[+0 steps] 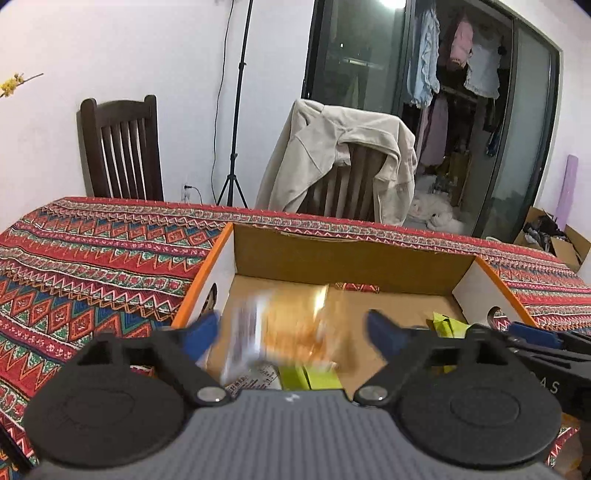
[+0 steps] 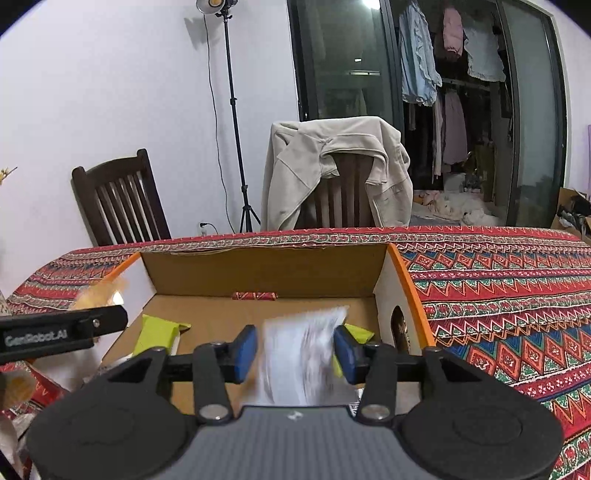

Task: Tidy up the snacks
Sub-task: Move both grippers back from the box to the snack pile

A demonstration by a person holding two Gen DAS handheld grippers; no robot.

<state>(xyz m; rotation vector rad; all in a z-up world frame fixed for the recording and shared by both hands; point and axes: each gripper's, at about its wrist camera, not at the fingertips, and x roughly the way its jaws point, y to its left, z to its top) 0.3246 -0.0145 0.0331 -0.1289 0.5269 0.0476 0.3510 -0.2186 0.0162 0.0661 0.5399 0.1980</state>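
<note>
Packets sit over the box (image 1: 347,258): orange one (image 1: 291,328) loose between my wide left gripper (image 1: 291,332), white one (image 2: 303,354) between my half-open right gripper (image 2: 295,350).

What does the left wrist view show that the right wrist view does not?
Only the left wrist view: a blurred orange snack packet between the open left tool.
Only the right wrist view: a blurred white snack packet between the right tool, and a studio lamp head.
Both: the open cardboard box, green packets and patterned red tablecloth.
</note>
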